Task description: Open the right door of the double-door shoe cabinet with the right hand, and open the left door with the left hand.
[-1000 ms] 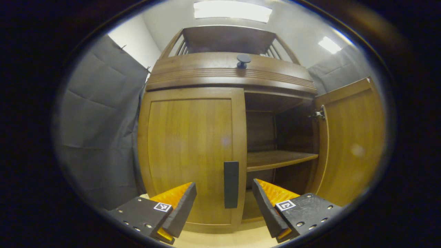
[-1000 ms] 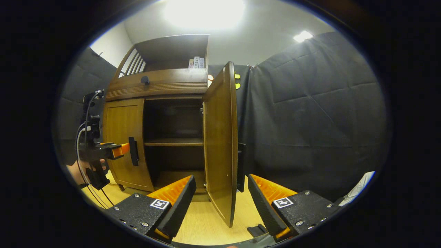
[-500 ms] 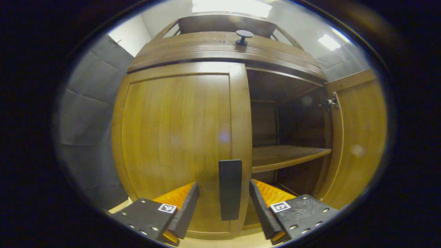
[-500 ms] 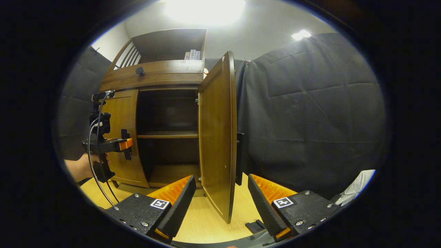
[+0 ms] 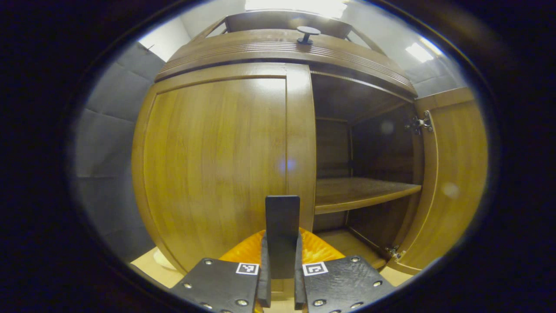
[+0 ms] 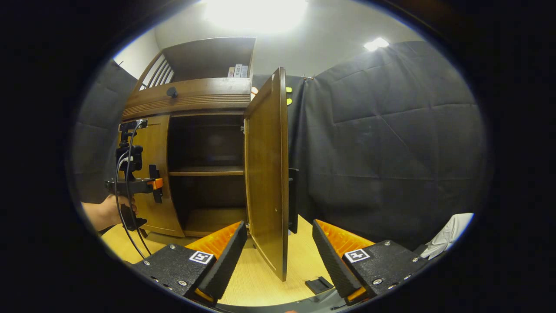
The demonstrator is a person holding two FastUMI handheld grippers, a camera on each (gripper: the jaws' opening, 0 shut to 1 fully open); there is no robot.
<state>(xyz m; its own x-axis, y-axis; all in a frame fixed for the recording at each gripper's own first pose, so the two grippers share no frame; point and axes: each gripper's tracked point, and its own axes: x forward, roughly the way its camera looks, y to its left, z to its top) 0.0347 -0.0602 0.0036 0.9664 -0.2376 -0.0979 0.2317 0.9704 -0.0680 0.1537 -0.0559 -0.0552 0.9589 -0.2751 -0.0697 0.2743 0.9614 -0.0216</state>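
Left door handle (image 5: 282, 234) clamped in left tongs (image 5: 280, 278); right tongs (image 6: 278, 256) apart.

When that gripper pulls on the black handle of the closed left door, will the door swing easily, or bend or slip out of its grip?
The left door looks like a solid wooden panel, so it should stay stiff rather than flex. The right door stands swung open on hinges, so this one probably pivots the same way. The left gripper pinches the flat-sided black handle from both sides, so slipping seems unlikely.
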